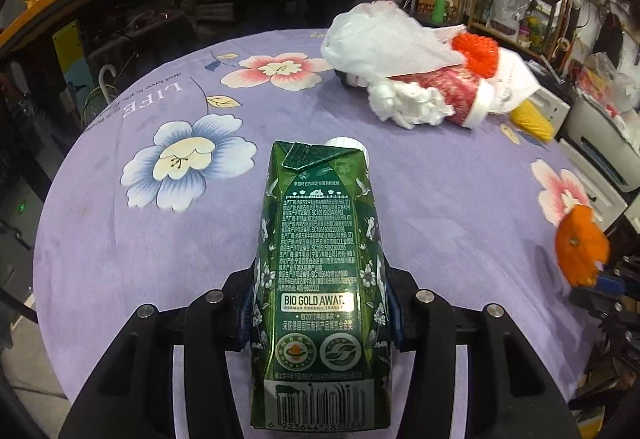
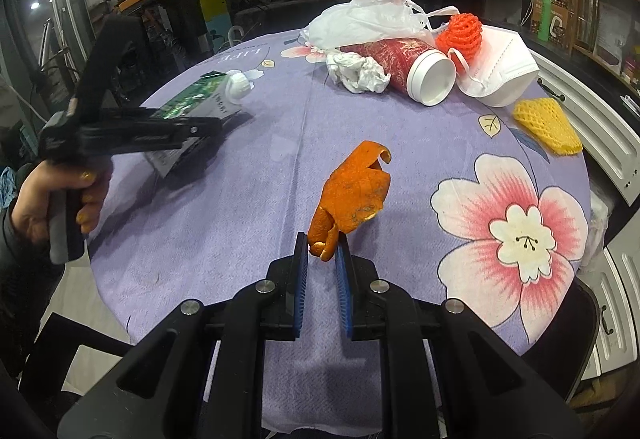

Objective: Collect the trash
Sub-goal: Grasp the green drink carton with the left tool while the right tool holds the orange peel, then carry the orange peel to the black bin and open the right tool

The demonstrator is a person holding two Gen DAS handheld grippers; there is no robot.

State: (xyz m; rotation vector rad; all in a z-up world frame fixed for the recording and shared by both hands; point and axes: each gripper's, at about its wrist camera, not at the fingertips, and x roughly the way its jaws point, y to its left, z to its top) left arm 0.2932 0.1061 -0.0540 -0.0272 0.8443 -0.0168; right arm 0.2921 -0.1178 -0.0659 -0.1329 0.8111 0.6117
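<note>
Left gripper [image 1: 320,303] clamps a green milk carton [image 1: 320,259] by its sides, the carton's white cap pointing toward 12 o'clock over the purple floral tablecloth [image 1: 120,239]; seen from the right wrist camera, a hand [image 2: 48,199] holds that gripper by its handle at 9 o'clock. Right gripper [image 2: 322,245] pinches the lower end of a curled orange peel [image 2: 352,195] between its blue pads, the peel rising toward 12 o'clock above the cloth. Uncollected trash lies piled at the table's far edge, around 1 o'clock: a white plastic bag [image 2: 360,21], a crumpled tissue [image 2: 356,73], a red cup [image 2: 404,65] on its side, an orange foam net [image 2: 460,33], a white face mask [image 2: 500,75] and, at 2 o'clock, a yellow foam net [image 2: 548,125].
</note>
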